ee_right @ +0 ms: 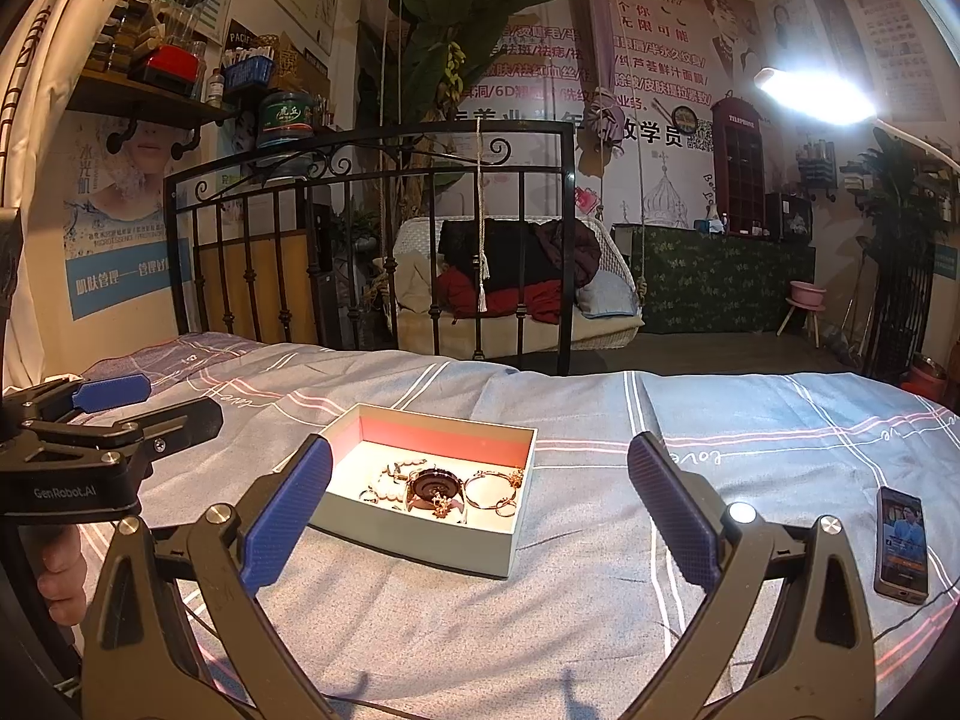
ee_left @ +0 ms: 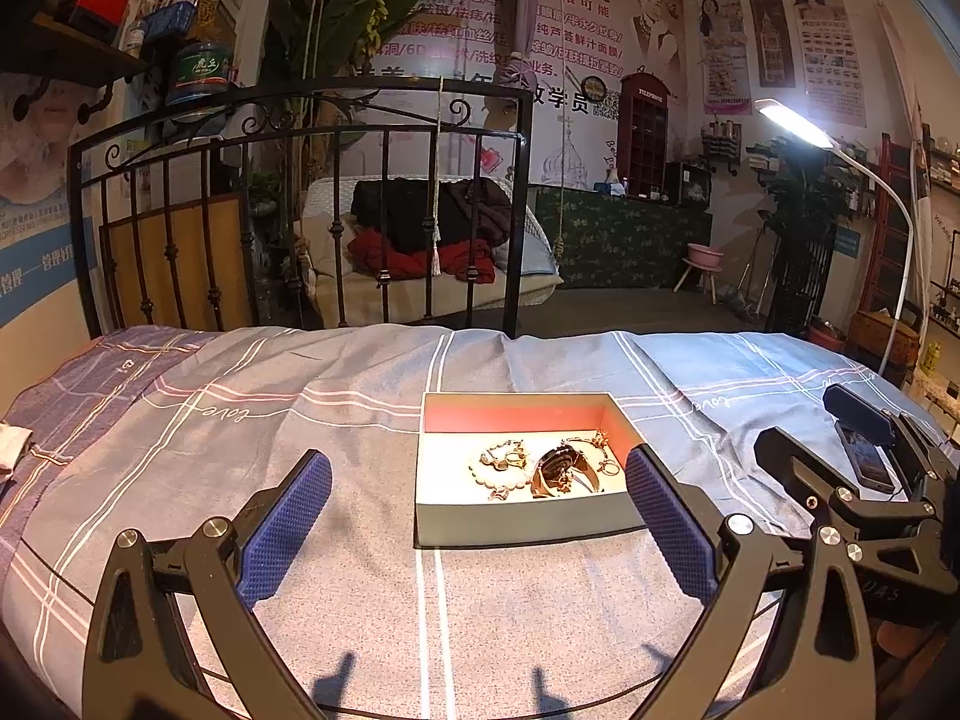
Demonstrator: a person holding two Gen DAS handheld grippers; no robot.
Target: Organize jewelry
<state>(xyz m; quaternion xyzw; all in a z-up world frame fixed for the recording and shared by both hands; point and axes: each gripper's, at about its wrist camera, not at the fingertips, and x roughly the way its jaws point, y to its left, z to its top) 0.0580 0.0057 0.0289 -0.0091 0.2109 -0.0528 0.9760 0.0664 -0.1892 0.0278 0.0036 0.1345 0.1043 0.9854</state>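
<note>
Clearly both tools hang spread and empty — the left tool [ee_left: 477, 516] and right tool [ee_right: 480, 513] — with the box [ee_left: 522, 522] of jewelry [ee_left: 540, 465] straight ahead mid-bed [ee_left: 240, 420], nearer the left.

Grey box [ee_right: 420, 531] with pink-red inner wall sits on blue-grey, white-and-pink-striped bedsheet [ee_right: 750, 438].

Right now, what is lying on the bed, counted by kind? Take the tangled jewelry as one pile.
Open box: 1
Watch in the box: 1
Pile of jewelry in the box (bracelets and rings, too tangled to count singly): 1
Phone on the bedspread: 1
Total: 4
</note>
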